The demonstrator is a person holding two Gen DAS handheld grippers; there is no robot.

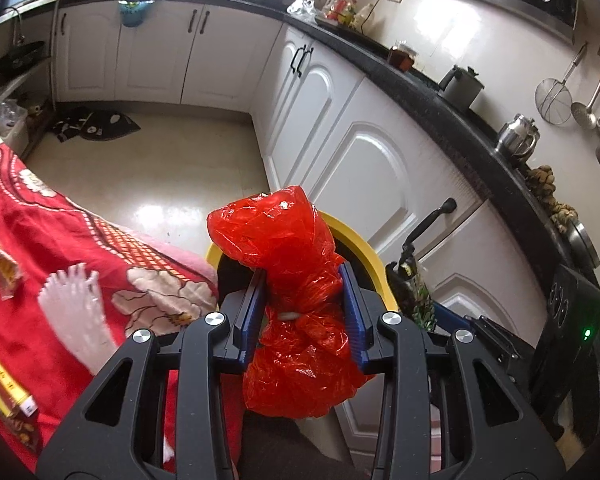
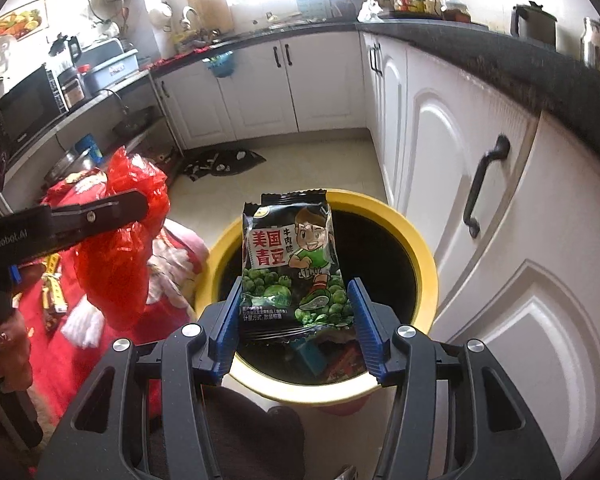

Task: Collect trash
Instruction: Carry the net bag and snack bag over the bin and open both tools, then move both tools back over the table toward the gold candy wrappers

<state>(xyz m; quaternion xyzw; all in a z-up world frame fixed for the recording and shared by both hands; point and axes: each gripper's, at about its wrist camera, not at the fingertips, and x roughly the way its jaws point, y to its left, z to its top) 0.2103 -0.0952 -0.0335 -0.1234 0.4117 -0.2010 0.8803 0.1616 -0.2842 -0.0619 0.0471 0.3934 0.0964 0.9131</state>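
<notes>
Drop-off step. Green-pea snack packet [image 2: 290,268] gripped by right gripper [image 2: 294,320] above yellow-rimmed round bin [image 2: 422,248]; crumpled red plastic bag [image 1: 296,276] clamped by left gripper [image 1: 304,312] beside the bin. Release over the opening judged next.

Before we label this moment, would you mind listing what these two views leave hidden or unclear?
- Left wrist view: most of the yellow bin is hidden behind the red plastic bag in the left gripper.
- Right wrist view: the snack packet in the right gripper covers much of the bin's inside; the items at the bottom are too dark to identify.
- Right wrist view: the wrappers on the red cloth are partly hidden.
</notes>
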